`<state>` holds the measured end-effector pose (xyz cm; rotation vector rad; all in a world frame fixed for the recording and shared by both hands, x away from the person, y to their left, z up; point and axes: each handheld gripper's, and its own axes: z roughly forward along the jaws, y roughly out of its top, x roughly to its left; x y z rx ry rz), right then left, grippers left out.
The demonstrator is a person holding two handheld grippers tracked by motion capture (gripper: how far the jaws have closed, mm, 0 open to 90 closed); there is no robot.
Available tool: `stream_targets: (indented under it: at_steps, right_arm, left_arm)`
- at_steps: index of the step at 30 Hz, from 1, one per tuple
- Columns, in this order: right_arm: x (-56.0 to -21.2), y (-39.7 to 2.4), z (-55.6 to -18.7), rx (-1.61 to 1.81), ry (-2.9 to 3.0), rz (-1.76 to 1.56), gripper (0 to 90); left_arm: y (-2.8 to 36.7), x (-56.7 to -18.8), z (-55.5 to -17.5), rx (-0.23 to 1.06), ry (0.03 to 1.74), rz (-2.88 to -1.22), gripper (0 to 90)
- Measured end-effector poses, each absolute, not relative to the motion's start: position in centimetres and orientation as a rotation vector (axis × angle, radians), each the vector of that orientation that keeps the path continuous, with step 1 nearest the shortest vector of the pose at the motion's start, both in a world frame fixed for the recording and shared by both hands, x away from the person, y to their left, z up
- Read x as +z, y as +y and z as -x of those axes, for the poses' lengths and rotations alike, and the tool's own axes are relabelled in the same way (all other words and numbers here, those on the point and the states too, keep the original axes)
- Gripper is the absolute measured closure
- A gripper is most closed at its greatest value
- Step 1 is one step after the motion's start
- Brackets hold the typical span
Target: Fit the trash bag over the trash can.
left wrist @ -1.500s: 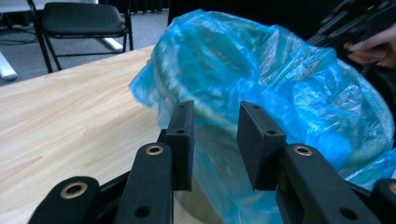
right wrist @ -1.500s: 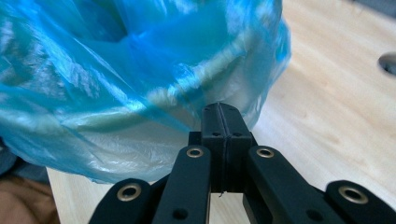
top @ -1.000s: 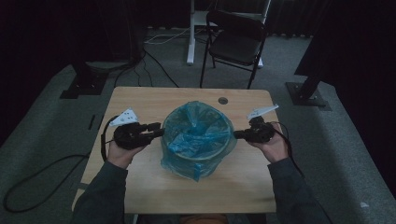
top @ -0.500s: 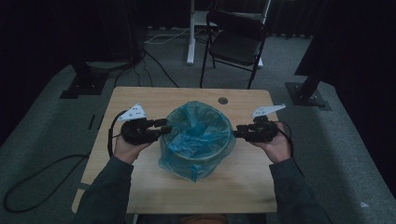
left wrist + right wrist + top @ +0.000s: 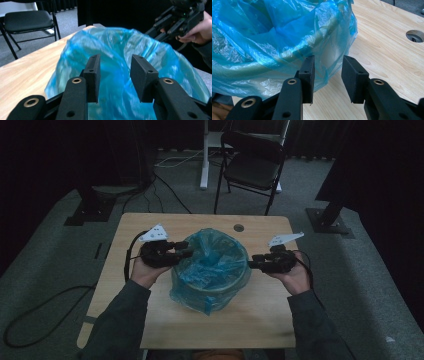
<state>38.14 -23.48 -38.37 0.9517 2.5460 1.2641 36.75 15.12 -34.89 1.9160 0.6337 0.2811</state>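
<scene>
Both forearms reach in from the near edge of the wooden table (image 5: 150, 320), the hands level and turned inward so the grippers face each other across the blue bag (image 5: 210, 265), which lines a round bin standing mid-table. The left gripper (image 5: 186, 252) sits at the bag's left rim with its jaws parted, having just been opening, and the blurred blue film lies beyond them with nothing pinched. The right gripper (image 5: 251, 265) hovers just beside the right rim, its jaws also just opened and released, with bag film near the pads (image 5: 308, 72) but not gripped.
</scene>
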Motion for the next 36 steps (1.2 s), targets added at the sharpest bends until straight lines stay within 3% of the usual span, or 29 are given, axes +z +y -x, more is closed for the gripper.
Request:
stream_targets:
  at_steps: [17, 36]
  right_arm:
    - [-38.5, -23.6, -38.2, 1.273, 2.552, -0.944, 62.7]
    - [-38.7, -23.6, -38.1, 1.282, 2.558, -0.939, 61.8]
  left_arm:
    - [10.6, -33.0, -40.3, 0.279, 0.553, -2.009, 60.6]
    - [5.8, -34.0, -41.3, 0.3, 0.467, -2.208, 60.2]
